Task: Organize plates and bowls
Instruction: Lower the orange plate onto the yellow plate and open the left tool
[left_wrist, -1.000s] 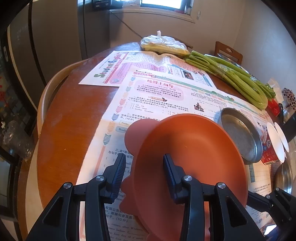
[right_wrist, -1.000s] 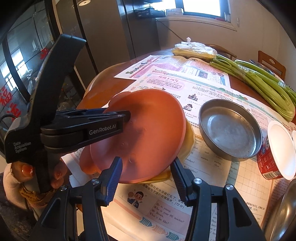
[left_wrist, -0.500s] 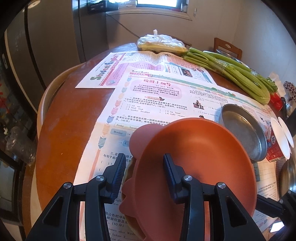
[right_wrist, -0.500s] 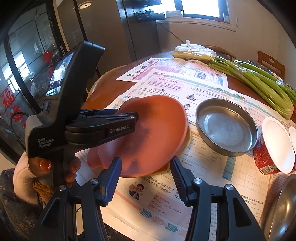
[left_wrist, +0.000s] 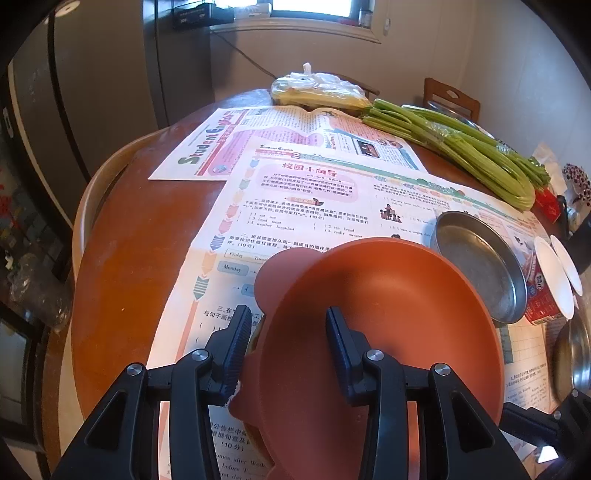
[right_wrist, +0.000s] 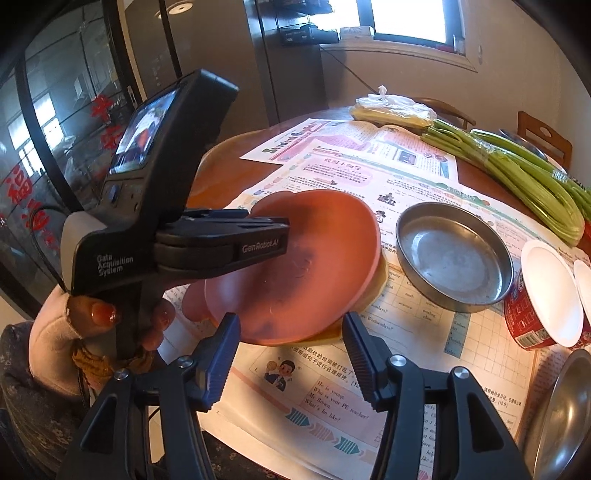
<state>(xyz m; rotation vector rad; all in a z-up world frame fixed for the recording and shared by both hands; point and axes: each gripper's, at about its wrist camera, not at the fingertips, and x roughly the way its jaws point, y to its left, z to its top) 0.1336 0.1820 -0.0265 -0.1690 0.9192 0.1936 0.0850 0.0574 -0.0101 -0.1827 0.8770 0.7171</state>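
Left gripper (left_wrist: 286, 339): at 7 o'clock in the left wrist view, clenched on the rim of the terracotta bear-eared silicone plate (left_wrist: 380, 332), one finger inside, one outside.
Plate's place: at 6 o'clock on the newspaper-covered round wooden table (left_wrist: 125, 258); a second ago it was tilted up, now it lies nearly flat on a yellowish plate (right_wrist: 373, 291) peeking out under its right edge.
Right gripper (right_wrist: 290, 354): jaws opening, nothing between them, hovering just short of the plate's near edge.
Steel round pan (right_wrist: 454, 258): at 3 o'clock, just beside the stack.
Meaning: the stacking looks done; the left grip probably needs releasing next, and the pan seems the next candidate.
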